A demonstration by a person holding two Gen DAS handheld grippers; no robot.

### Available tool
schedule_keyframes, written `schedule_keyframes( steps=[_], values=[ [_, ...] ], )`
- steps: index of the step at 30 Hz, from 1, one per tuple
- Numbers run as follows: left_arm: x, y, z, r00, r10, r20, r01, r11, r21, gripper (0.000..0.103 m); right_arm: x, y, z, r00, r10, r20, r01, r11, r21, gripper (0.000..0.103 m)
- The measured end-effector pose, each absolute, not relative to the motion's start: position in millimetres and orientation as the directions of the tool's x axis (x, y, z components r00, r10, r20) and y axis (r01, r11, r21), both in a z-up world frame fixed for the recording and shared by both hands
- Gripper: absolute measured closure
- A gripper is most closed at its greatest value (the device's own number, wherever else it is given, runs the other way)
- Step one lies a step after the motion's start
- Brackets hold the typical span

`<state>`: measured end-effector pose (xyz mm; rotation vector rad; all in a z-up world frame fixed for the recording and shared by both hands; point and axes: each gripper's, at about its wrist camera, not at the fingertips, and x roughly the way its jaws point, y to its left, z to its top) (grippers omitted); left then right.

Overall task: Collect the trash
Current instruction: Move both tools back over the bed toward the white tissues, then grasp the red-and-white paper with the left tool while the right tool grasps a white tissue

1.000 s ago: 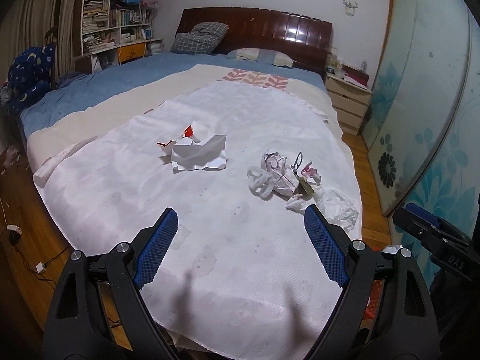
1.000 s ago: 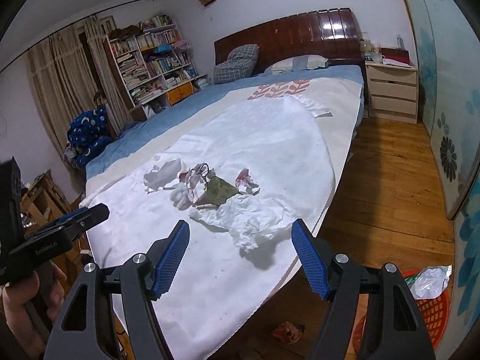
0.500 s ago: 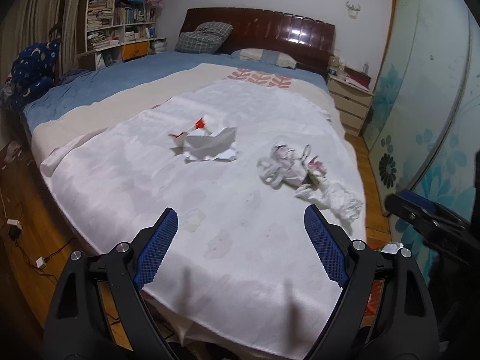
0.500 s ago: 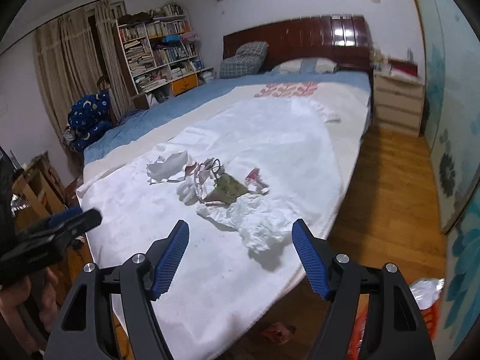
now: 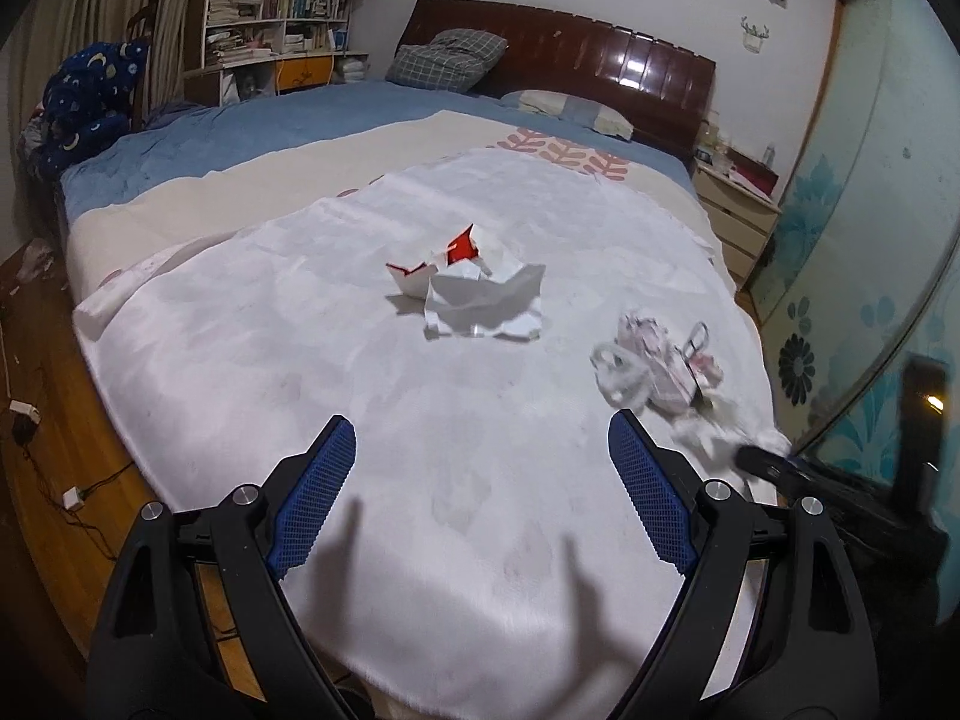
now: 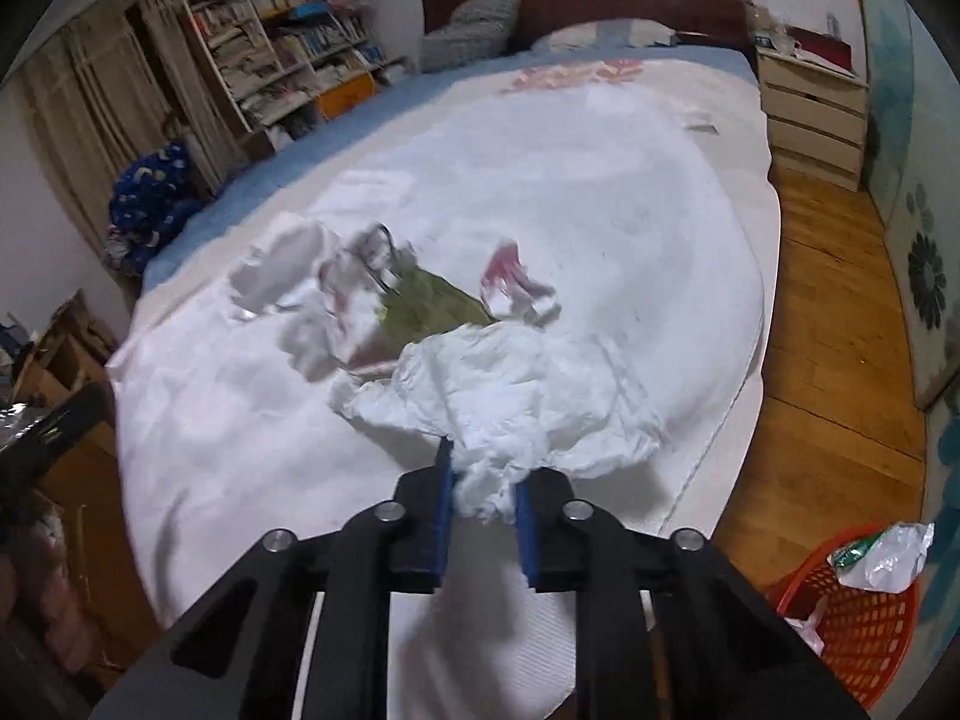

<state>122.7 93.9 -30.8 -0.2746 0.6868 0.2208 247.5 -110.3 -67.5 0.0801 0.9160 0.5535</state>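
Trash lies on a white sheet (image 5: 300, 372) over the bed. My right gripper (image 6: 482, 474) is shut on a crumpled white tissue (image 6: 528, 396) near the bed's right edge. Behind it lie an olive wrapper (image 6: 426, 306), a pink-and-white scrap (image 6: 516, 288) and white plastic bags (image 6: 282, 264). My left gripper (image 5: 480, 474) is open and empty above the sheet. Ahead of it lie crumpled white paper (image 5: 486, 300) with a red-and-white carton piece (image 5: 462, 252), and a plastic bag bundle (image 5: 654, 354) to the right. The right gripper's tip (image 5: 774, 462) shows there, blurred.
An orange mesh basket (image 6: 858, 606) with plastic trash in it stands on the wooden floor (image 6: 828, 324) right of the bed. A nightstand (image 6: 810, 108) stands by the headboard (image 5: 564, 60). Bookshelves (image 5: 276, 0) line the left wall. Cables (image 5: 36, 420) lie on the floor at left.
My right gripper moved forward to the bed and shut on the white tissue. My left gripper swung slightly left and stayed open.
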Motion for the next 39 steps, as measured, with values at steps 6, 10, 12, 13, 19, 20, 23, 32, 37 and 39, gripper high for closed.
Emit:
schedule_keyframes(
  steps=[6,10,12,13,19,20,23,32,37,39],
  values=[
    [168.6,112.5,-40.7,0.728,0.073,-0.682,-0.251,0.954,-0.165,0.017,242.8,-135.3,-60.1,0.482,0.528,-0.699,-0.402,0.842,0.359,0.089],
    [196.9,133.8,-46.3,0.708,0.062,-0.704,-0.302,0.927,-0.223,0.017,242.6,-141.8,-47.7,0.49,0.557,-0.67,-0.419,0.825,0.379,0.09],
    [214.7,142.3,-50.3,0.701,0.058,-0.711,-0.336,0.906,-0.257,0.017,243.1,-144.1,-44.3,0.49,0.574,-0.656,-0.426,0.814,0.395,0.091],
    [220.7,143.3,-52.4,0.696,0.046,-0.717,-0.336,0.903,-0.268,0.017,242.3,-143.4,-44.0,0.489,0.58,-0.651,-0.429,0.81,0.399,0.091],
    [253.5,152.4,-65.6,0.653,-0.004,-0.757,-0.376,0.866,-0.329,0.017,242.1,-138.0,-36.0,0.484,0.609,-0.629,-0.455,0.789,0.413,0.091],
    [257.9,155.0,-68.3,0.652,-0.018,-0.758,-0.381,0.856,-0.349,0.017,242.6,-137.4,-36.9,0.479,0.611,-0.63,-0.453,0.787,0.419,0.091],
    [265.4,161.6,-82.7,0.634,-0.029,-0.773,-0.436,0.812,-0.389,0.017,242.5,-136.3,-37.1,0.474,0.613,-0.632,-0.457,0.785,0.419,0.091],
    [244.9,145.1,-79.8,0.663,-0.028,-0.748,-0.431,0.803,-0.412,0.072,242.2,-151.1,-33.2,0.49,0.603,-0.63,-0.443,0.794,0.416,0.091],
    [224.4,140.0,-68.0,0.704,0.008,-0.711,-0.416,0.816,-0.402,0.074,240.1,-168.3,-26.7,0.51,0.602,-0.614,-0.427,0.797,0.427,0.091],
    [213.8,138.9,-61.9,0.718,0.042,-0.695,-0.421,0.821,-0.386,0.075,238.4,-174.9,-24.4,0.516,0.602,-0.609,-0.42,0.798,0.432,0.091]
  ],
)
